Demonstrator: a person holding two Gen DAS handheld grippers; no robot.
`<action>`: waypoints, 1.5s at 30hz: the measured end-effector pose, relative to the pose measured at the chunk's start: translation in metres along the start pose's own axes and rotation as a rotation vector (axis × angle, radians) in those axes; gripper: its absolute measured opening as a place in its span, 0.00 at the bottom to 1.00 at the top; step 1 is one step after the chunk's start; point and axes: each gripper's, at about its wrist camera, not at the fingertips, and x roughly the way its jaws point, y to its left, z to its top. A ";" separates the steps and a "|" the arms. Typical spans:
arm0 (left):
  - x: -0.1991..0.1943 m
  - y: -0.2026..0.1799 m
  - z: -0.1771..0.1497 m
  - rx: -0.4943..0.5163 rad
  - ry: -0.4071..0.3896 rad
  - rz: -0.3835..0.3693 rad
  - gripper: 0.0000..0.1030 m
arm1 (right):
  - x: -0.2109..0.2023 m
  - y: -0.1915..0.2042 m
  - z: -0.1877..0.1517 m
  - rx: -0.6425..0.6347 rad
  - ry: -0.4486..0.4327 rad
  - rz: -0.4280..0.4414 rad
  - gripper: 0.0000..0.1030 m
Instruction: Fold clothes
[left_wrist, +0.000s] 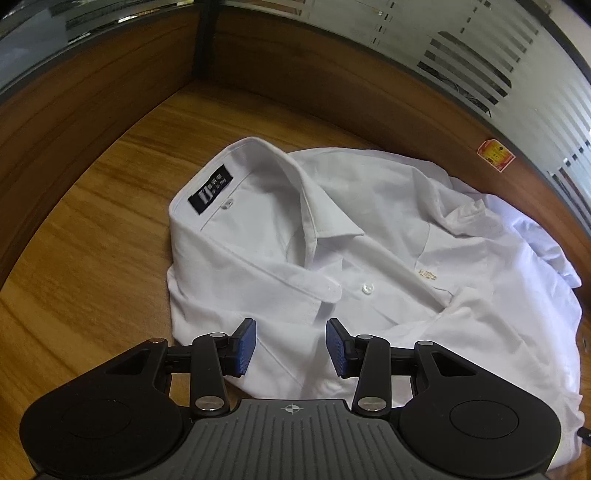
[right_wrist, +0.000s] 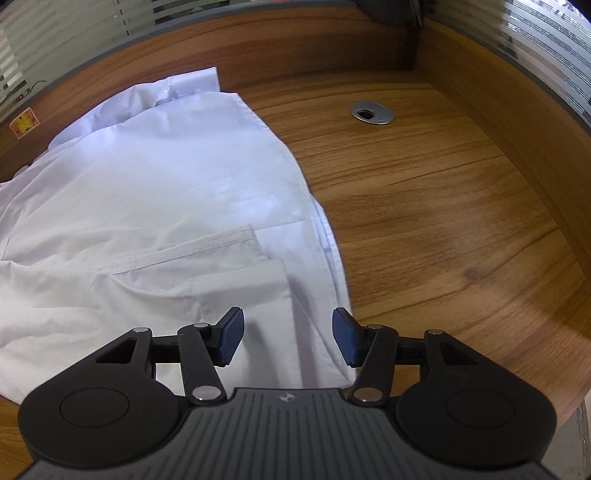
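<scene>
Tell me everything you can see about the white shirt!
The white shirt is a thin, smooth button-up lying partly folded and wrinkled on the wooden desk. Its collar has a black label, and there are white buttons and small gold stitching on the chest. In the right wrist view its hem lies near the desk's edge. Both grippers' jaws stand open above it, not gripping.

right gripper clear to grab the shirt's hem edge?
Probably yes. The right gripper is open and empty just above the white shirt, whose hem edge lies flat on bare desk with nothing across it.
</scene>
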 end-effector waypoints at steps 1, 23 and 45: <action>0.001 -0.002 0.004 0.023 -0.007 0.003 0.43 | 0.001 0.003 0.001 -0.007 0.003 0.002 0.61; 0.062 -0.022 0.036 0.323 0.109 0.047 0.54 | 0.028 0.064 0.051 -0.241 -0.053 -0.096 0.68; 0.033 -0.011 -0.005 0.265 0.131 0.103 0.55 | 0.066 0.055 0.042 -0.313 0.110 0.085 0.68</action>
